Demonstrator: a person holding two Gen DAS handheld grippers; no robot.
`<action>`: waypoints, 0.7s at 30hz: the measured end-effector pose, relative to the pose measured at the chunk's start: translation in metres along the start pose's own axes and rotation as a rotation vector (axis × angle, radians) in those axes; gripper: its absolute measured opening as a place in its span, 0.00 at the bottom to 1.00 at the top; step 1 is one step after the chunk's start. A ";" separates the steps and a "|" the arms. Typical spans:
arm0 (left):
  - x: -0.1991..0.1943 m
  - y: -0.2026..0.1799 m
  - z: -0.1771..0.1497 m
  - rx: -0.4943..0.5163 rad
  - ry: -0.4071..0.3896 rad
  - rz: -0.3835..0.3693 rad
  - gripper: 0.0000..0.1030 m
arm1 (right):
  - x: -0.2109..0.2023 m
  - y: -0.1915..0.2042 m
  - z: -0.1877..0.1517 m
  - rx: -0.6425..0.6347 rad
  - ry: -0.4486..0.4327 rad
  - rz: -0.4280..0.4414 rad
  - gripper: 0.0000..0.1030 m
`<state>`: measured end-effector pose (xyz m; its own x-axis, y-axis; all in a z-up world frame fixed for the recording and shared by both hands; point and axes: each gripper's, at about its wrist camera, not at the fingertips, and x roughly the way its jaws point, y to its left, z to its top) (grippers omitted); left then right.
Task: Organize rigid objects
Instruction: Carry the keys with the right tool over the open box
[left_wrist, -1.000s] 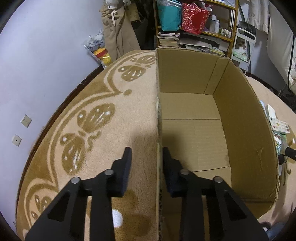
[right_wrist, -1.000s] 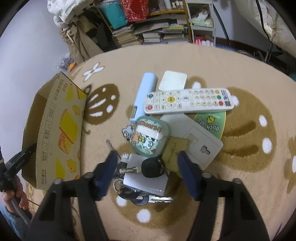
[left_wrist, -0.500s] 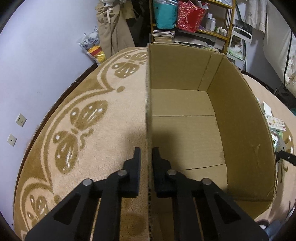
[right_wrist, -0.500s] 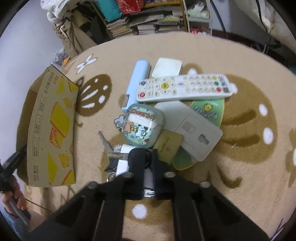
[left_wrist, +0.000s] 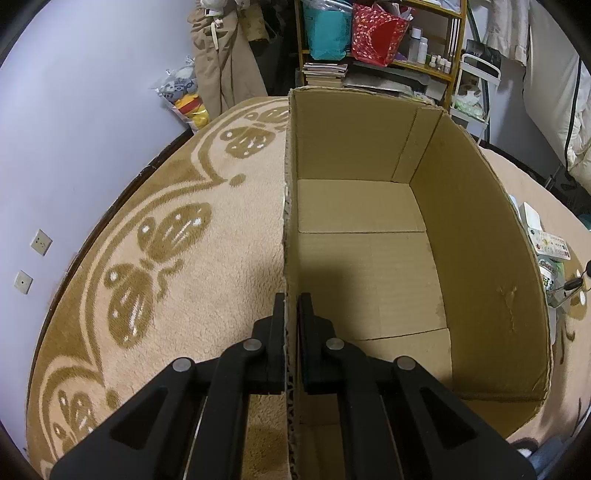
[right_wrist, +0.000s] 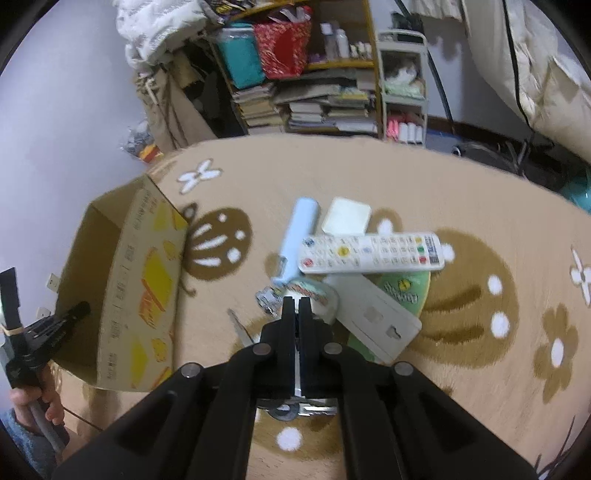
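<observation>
**A:** How far along is the sorting?

**B:** Barely begun, by my reading. The open brown cardboard box (left_wrist: 369, 266) shows a bare floor inside, nothing in it. The pile lies well apart from it on the tan patterned rug (right_wrist: 369, 173): a long white remote control (right_wrist: 373, 253), a pale blue cylindrical case (right_wrist: 300, 230), a white square pad (right_wrist: 346, 220), a flat grey-white plate with a keyhole slot (right_wrist: 376, 317), a green disc (right_wrist: 406, 290) under it, and a round cartoon-printed case (right_wrist: 314, 295).

**A:** And the grippers?

**B:** The left gripper (left_wrist: 291, 310) has its fingers pressed onto the box's near side wall, one outside and one inside. The right gripper (right_wrist: 296, 306) has its fingers nearly together, pinching something thin and pale at the near end of the pile, beside a set of metal keys (right_wrist: 295, 408). What exactly it grips I cannot tell; the fingers hide it.

**A:** What differs from a second ago?

**B:** Then both pairs of fingers stood wide apart, the left straddling the wall, the right hanging above a black key fob and a white block. Half a second back they were already closing. Now the right view sits higher and is blurred, which suggests a lift has started. Everything else in the pile lies as it did.
</observation>
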<state>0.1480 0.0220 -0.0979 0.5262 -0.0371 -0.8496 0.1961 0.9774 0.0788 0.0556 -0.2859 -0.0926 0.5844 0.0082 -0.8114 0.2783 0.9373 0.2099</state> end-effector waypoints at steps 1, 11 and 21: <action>0.000 0.000 0.000 0.001 0.000 0.000 0.05 | -0.002 0.003 0.002 -0.009 -0.006 0.002 0.03; 0.001 0.001 0.001 0.000 -0.002 0.001 0.05 | -0.041 0.059 0.032 -0.081 -0.119 0.149 0.03; -0.002 -0.001 0.000 0.001 -0.020 0.006 0.05 | -0.048 0.133 0.054 -0.164 -0.163 0.300 0.03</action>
<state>0.1468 0.0207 -0.0960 0.5434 -0.0354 -0.8387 0.1938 0.9774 0.0843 0.1053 -0.1806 0.0037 0.7385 0.2481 -0.6270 -0.0422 0.9450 0.3242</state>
